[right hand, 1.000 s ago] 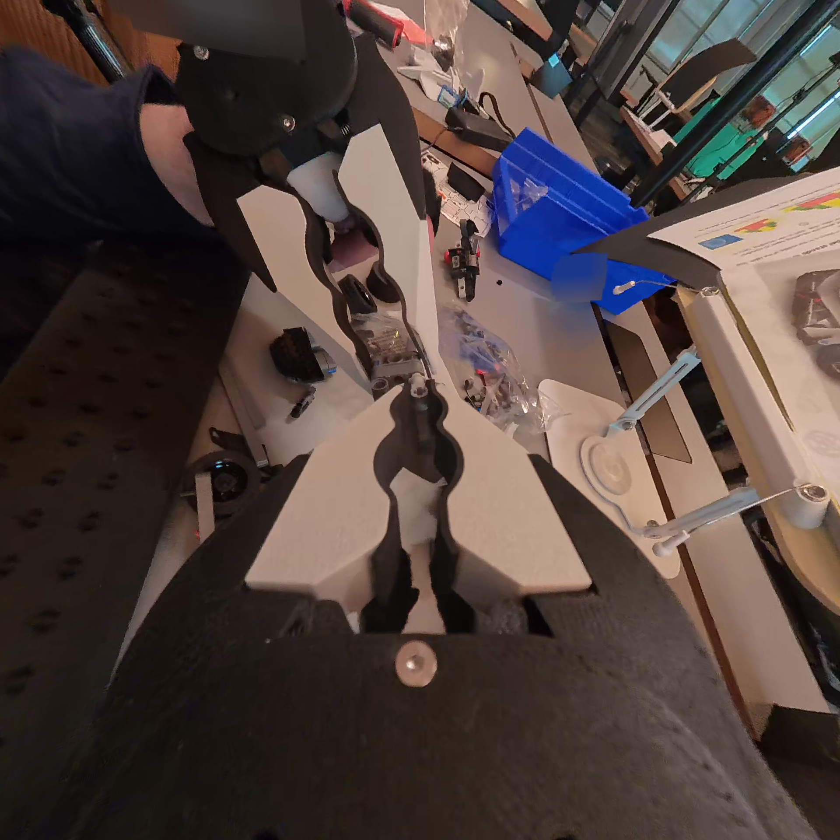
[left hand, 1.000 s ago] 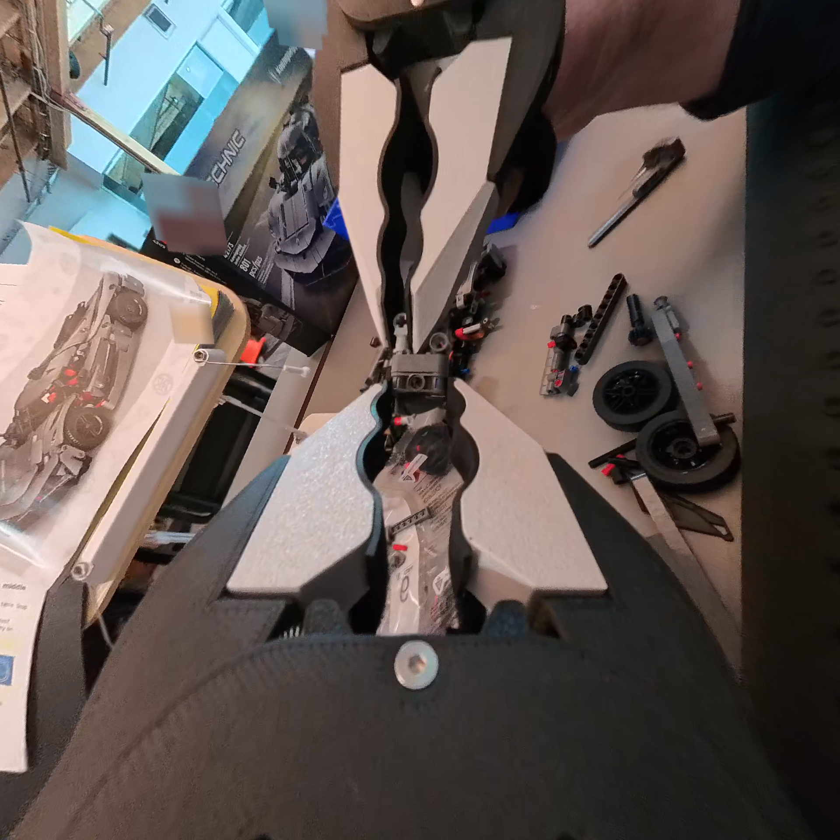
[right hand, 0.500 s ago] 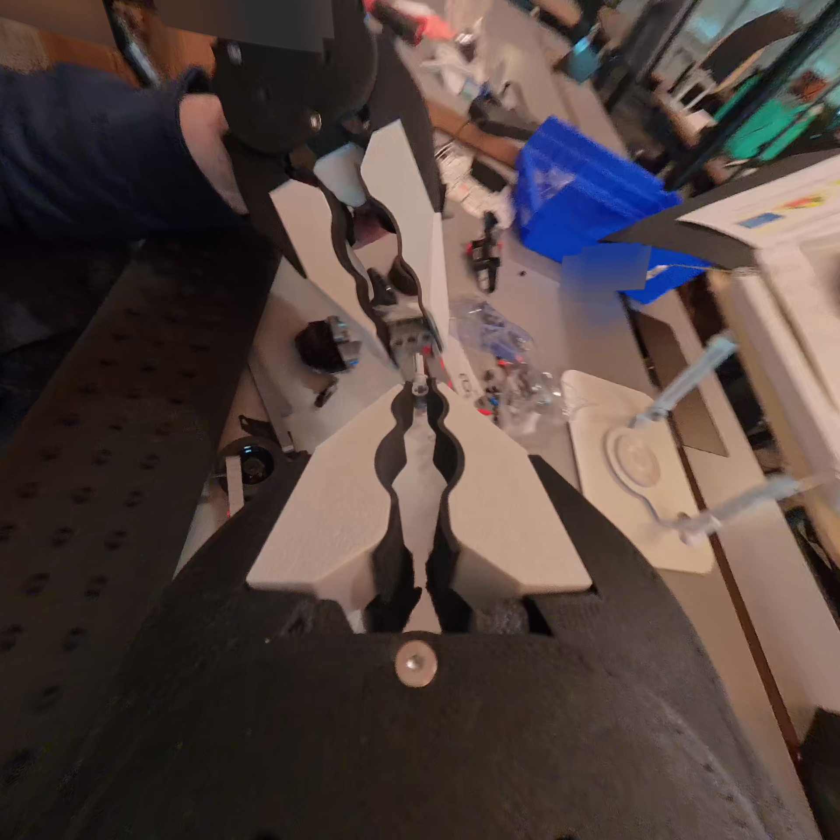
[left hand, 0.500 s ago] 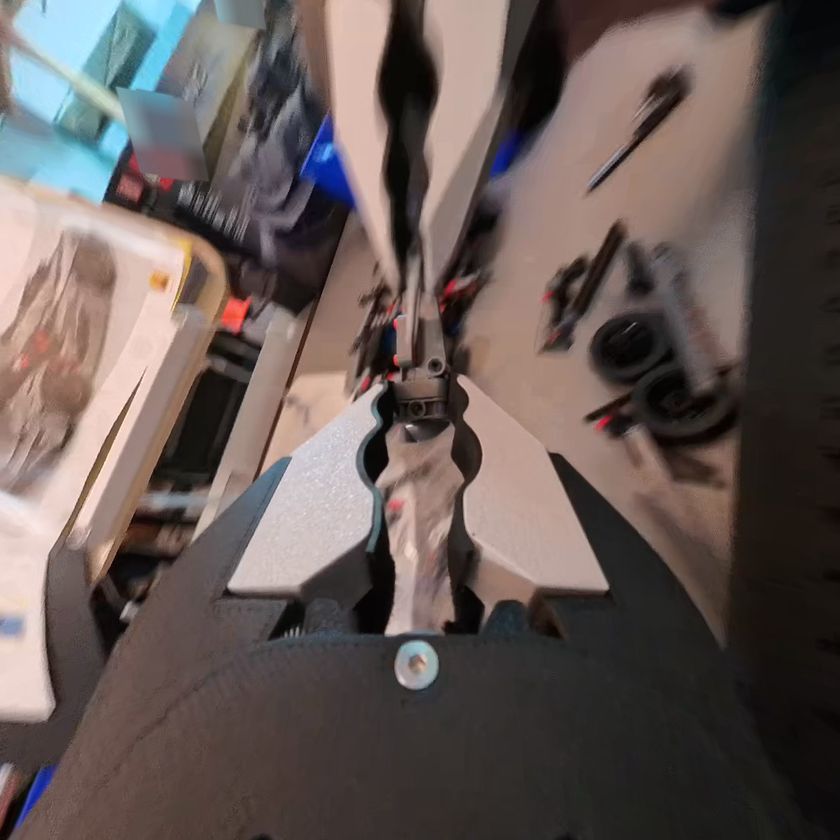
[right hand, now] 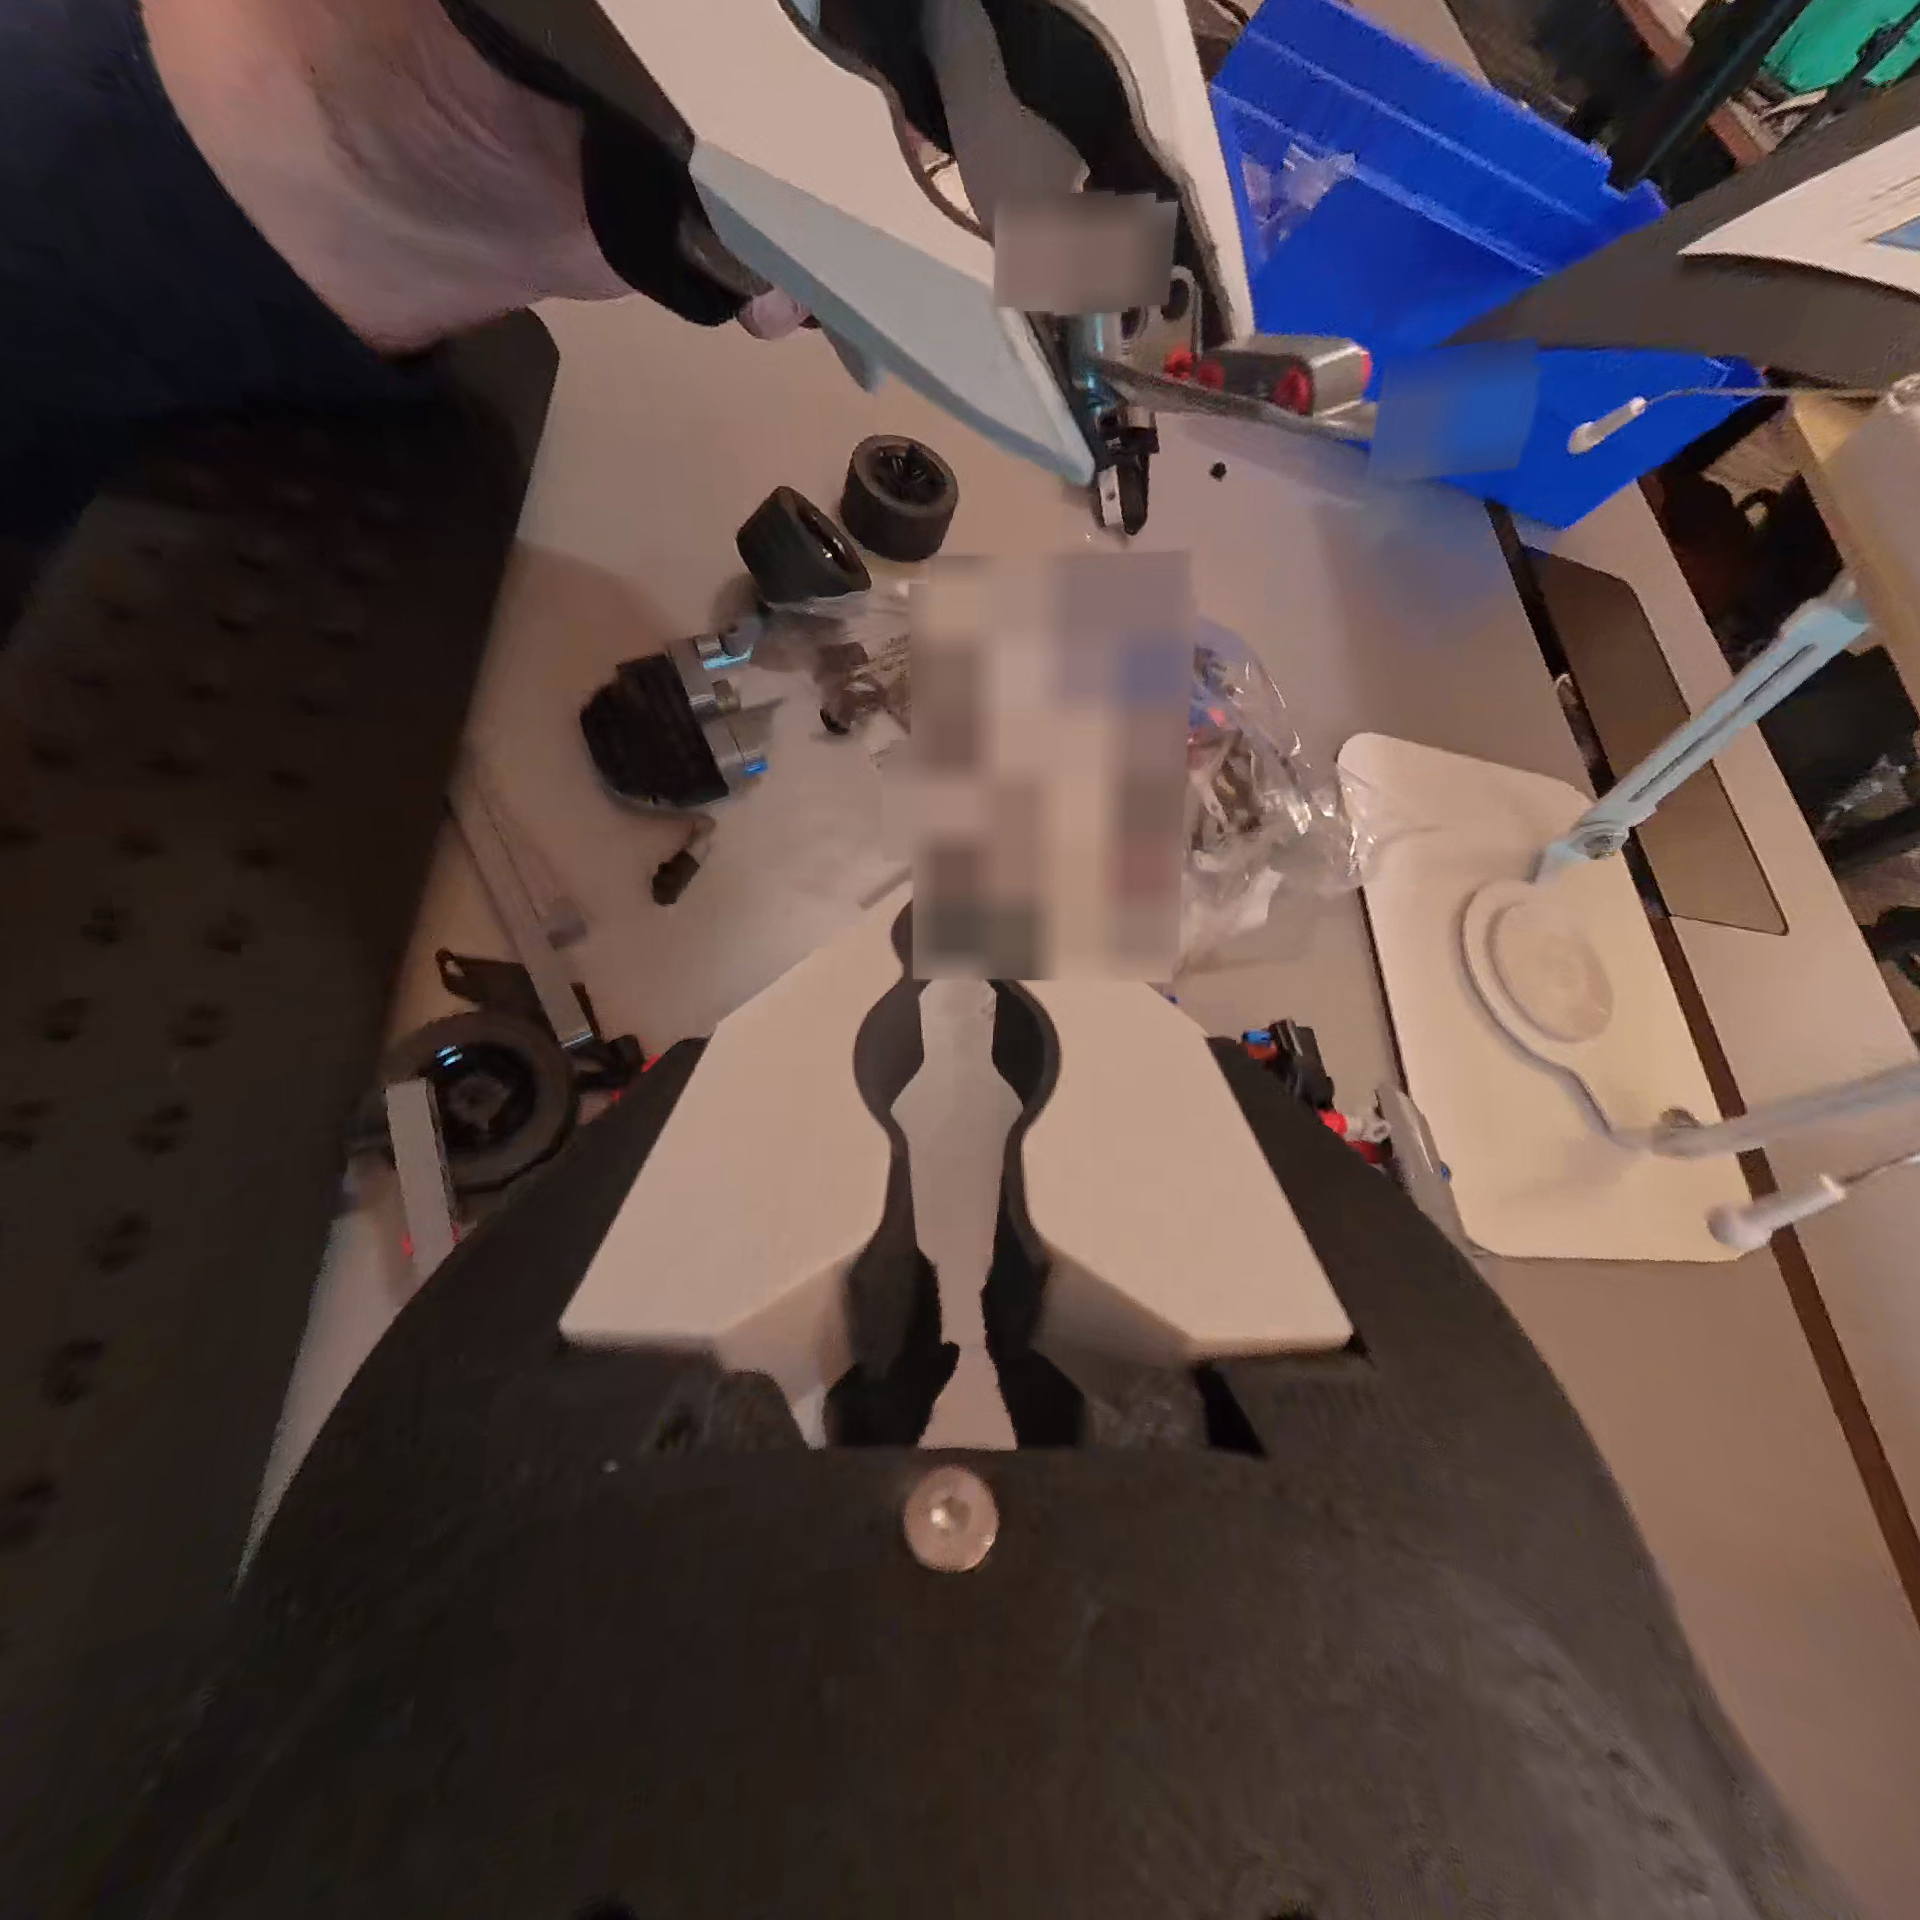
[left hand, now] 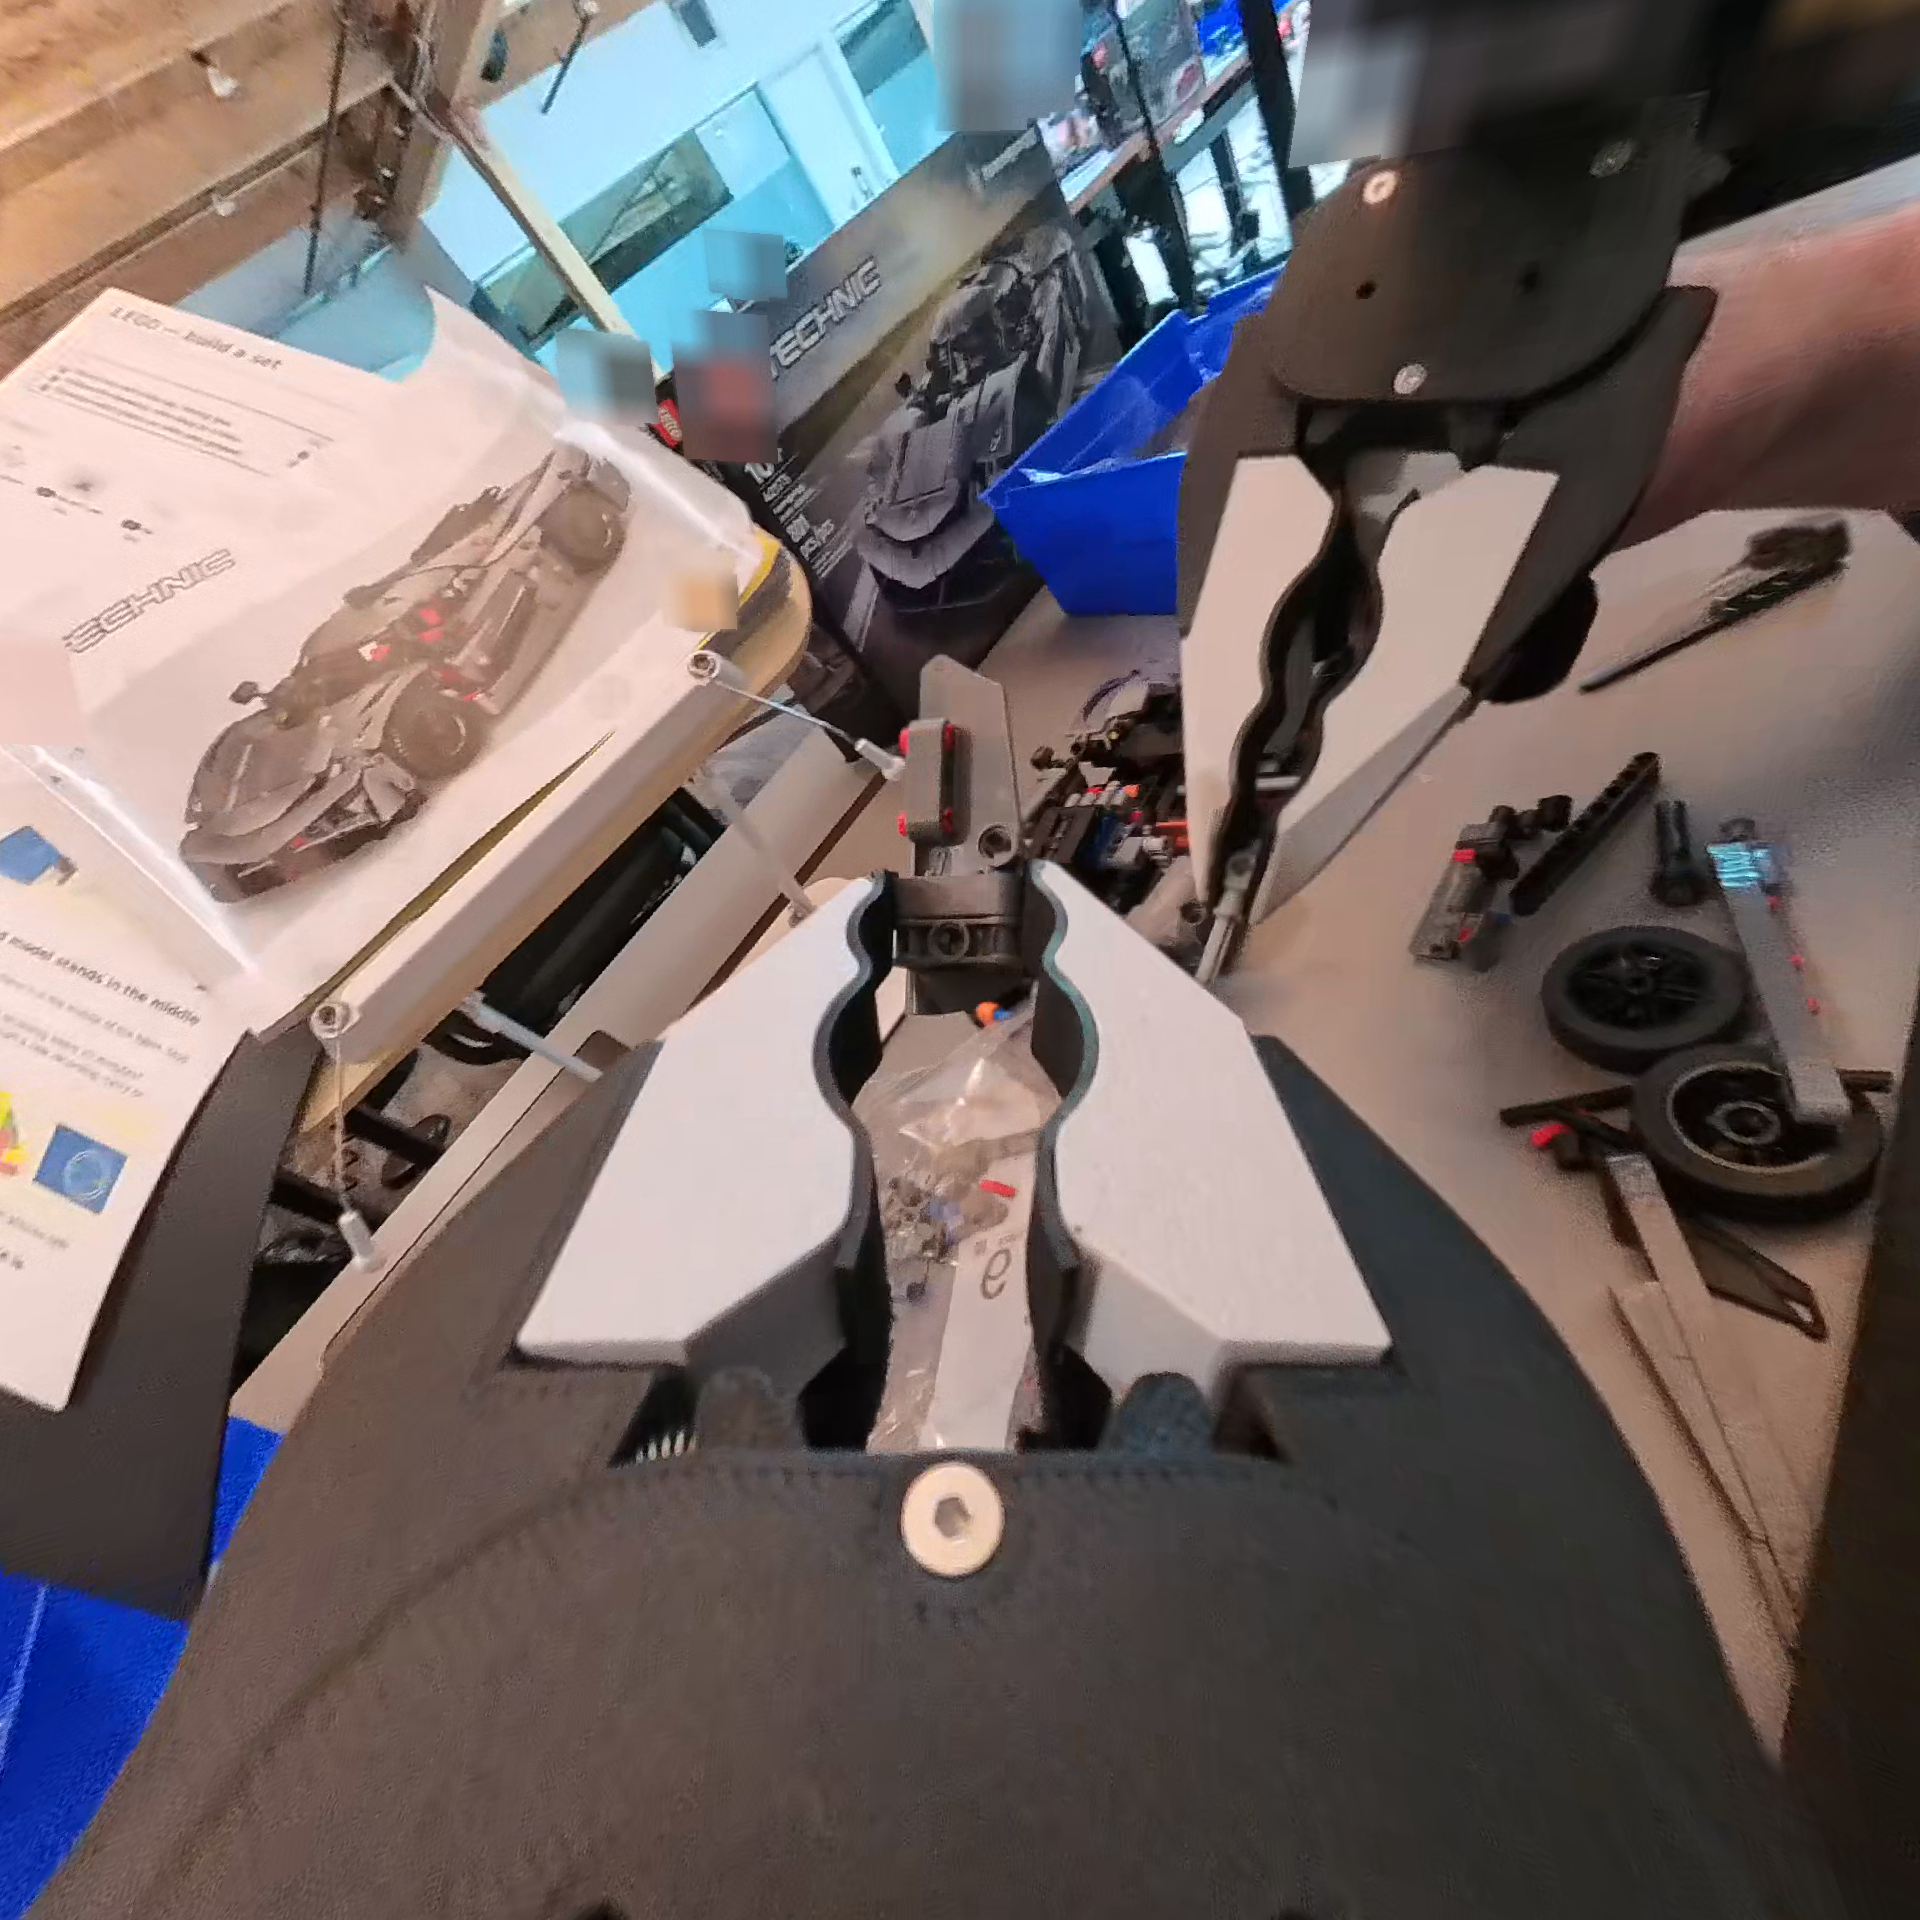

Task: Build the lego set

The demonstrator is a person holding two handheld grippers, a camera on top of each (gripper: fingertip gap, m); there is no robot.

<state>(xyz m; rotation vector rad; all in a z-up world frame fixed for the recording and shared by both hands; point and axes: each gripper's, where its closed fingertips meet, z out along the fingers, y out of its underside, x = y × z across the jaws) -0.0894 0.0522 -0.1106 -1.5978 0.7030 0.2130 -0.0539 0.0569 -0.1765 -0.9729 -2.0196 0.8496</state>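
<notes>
Left gripper (left hand: 961, 904) clamps lego subassembly (left hand: 954, 831), long axis upright, pointing away

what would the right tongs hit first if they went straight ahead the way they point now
Probably the clear bag of small parts lying on the grey table, just past the right tongs. A blurred patch hides the space right at their tips, so anything nearer cannot be seen, and depth is unclear.

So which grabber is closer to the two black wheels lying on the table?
Right. In the left wrist view, the right gripper hangs just beside the two black rubber wheels; the left gripper sits farther off, clamping a dark grey brick assembly.
</notes>
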